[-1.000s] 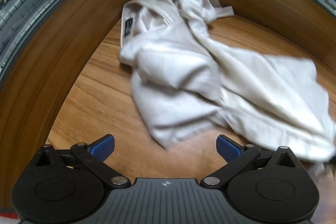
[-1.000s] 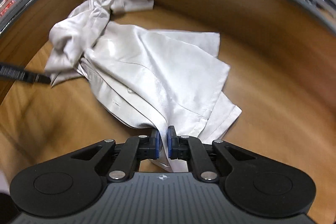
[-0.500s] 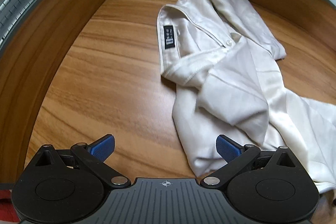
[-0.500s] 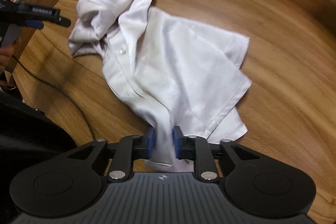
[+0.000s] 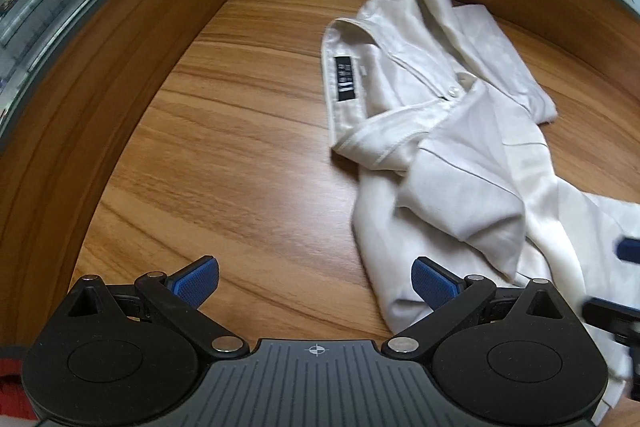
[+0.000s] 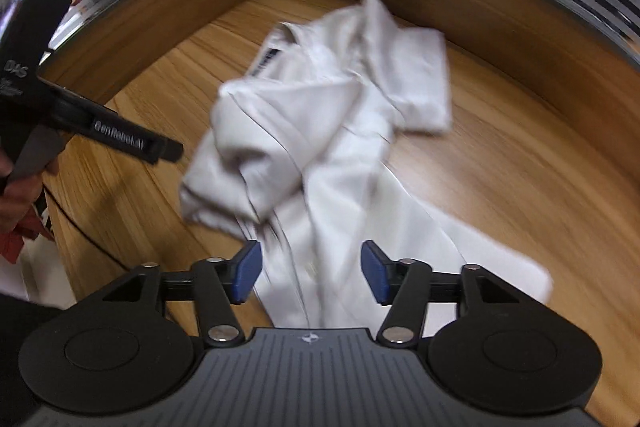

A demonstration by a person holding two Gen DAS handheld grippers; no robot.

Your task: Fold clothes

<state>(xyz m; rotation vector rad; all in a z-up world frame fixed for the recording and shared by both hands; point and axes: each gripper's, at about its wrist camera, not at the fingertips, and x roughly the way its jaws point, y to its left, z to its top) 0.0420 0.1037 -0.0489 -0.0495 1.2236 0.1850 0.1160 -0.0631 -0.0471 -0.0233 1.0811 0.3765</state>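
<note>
A crumpled white shirt (image 5: pixel 452 155) lies on the wooden table (image 5: pixel 224 147), collar and black neck label (image 5: pixel 345 79) facing up. My left gripper (image 5: pixel 316 279) hangs open above bare wood just left of the shirt's lower edge, its right pad beside the cloth. In the right wrist view the same shirt (image 6: pixel 320 147) is blurred; my right gripper (image 6: pixel 310 273) has its jaws opening, the shirt's placket lying between the blue pads (image 6: pixel 246 273) without being pinched. The left gripper's body (image 6: pixel 120 137) shows at the left of that view.
Wooden walls (image 5: pixel 92 99) rise around the table on the left and at the back, with glass above them. A hand (image 6: pixel 16 195) and a thin black cable (image 6: pixel 80 231) are at the left edge of the right wrist view.
The right gripper let go of the shirt's hem and opened, moving over the cloth. The shirt dropped flat on the table. The left gripper shifted left and stayed open.
</note>
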